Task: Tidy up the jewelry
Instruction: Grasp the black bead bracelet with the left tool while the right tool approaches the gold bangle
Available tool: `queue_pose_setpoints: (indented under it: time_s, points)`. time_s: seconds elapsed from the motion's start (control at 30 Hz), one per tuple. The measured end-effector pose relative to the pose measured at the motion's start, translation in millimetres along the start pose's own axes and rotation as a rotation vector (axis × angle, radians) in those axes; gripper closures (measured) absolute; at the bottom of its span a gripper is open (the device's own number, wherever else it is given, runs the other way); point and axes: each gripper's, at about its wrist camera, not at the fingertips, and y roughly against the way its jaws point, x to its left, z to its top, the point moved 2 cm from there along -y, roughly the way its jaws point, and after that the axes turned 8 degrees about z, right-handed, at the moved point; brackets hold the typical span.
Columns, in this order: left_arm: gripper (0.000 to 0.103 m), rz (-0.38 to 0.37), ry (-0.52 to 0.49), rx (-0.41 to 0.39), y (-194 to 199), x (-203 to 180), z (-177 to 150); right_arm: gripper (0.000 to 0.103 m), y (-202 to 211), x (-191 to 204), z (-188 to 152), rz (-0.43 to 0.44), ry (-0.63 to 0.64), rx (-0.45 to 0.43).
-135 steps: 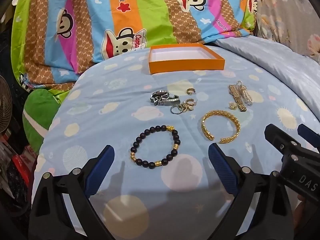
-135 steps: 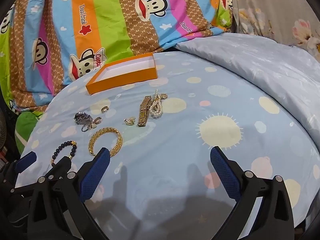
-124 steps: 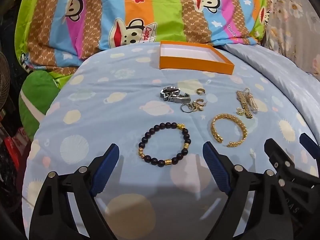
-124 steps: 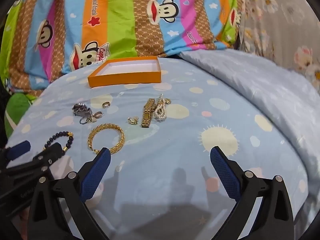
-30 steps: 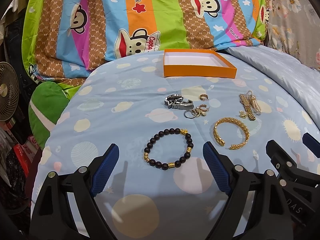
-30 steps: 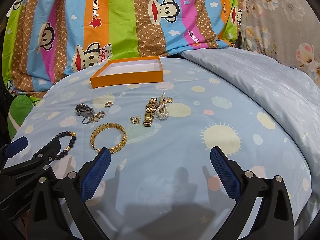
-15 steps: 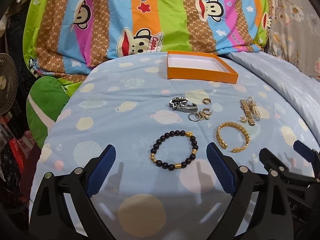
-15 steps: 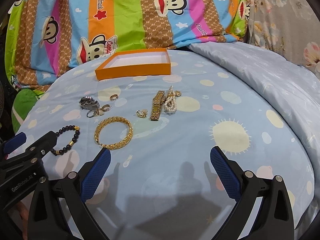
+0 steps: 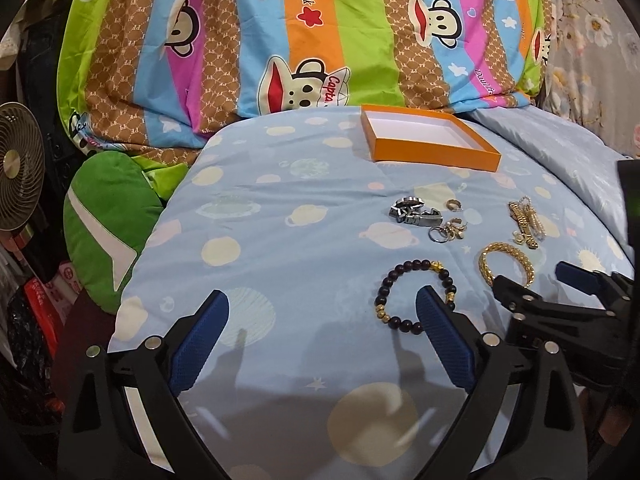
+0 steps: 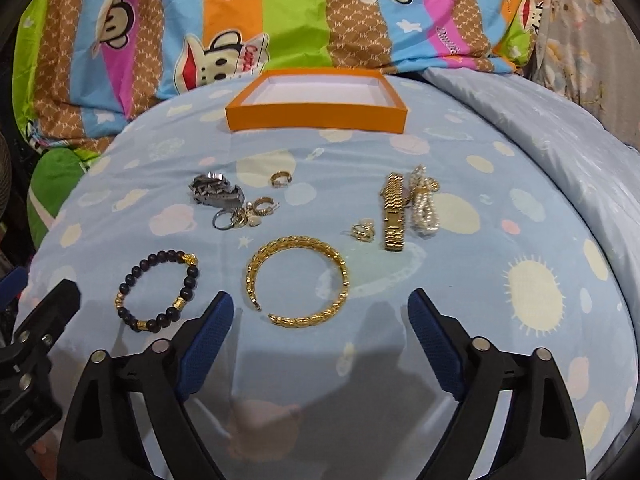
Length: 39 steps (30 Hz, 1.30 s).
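Right wrist view: the right claw (image 10: 316, 328) gapes wide and holds nothing, poised just before the gold bangle (image 10: 298, 280) on the bed (image 10: 520, 240). The left claw (image 9: 320, 332) is equally spread and bare, beside the beaded bracelet (image 9: 416, 292). The orange box (image 10: 316, 110) sits beyond the jewelry.

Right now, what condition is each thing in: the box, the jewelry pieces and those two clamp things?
Orange box: lidless, nothing inside.
Gold bangle: flat on the bedspread, gap facing the camera.
Beaded bracelet: flat, closed loop.
Gold watch band: stretched straight.
Pearl strand: bunched.
Left gripper: open, holding nothing.
Right gripper: open, holding nothing.
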Motion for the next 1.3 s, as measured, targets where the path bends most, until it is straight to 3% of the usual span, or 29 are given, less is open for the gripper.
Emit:
queue_pose_setpoints:
  time_s: [0.07, 0.2, 0.57, 0.77, 0.8, 0.83, 1.0, 1.17, 1.3]
  points:
    - [0.010, -0.026, 0.007, 0.019, -1.8, 1.9, -0.7, 0.027, -4.9, 1.0, 1.1, -0.004, 0.006, 0.020]
    - [0.010, -0.067, 0.009, 0.043, -4.1, -0.4, -1.0, 0.050, -4.6, -0.5, 1.1, 0.015, 0.000, 0.014]
    - [0.008, -0.081, -0.075, 0.098, -22.3, -44.6, 7.9, 0.052, 22.1, -38.5, -16.5, -0.040, -0.061, -0.041]
    - [0.009, -0.067, -0.112, 0.161, -46.3, -66.5, 8.2, 0.052, 23.1, -54.1, -23.5, 0.000, -0.104, -0.047]
    - [0.013, -0.068, -0.109, 0.173, -49.2, -66.1, 8.1, 0.052, 22.3, -53.4, -23.7, -0.004, -0.101, -0.047]
    - [0.023, -0.068, -0.102, 0.179, -51.0, -64.7, 7.4, 0.052, 21.9, -52.2, -23.3, -0.007, -0.096, -0.048]
    - [0.042, -0.077, -0.101, 0.168, -49.0, -63.5, 4.1, 0.052, 20.2, -48.7, -23.2, -0.013, -0.078, -0.050]
    - [0.084, -0.102, -0.103, 0.150, -44.2, -65.2, 4.1, 0.052, 23.1, -49.8, -23.8, -0.003, -0.081, -0.064]
    - [0.089, -0.137, -0.096, 0.153, -40.8, -63.9, 4.8, 0.054, 28.8, -48.3, -24.3, -0.006, -0.076, -0.085]
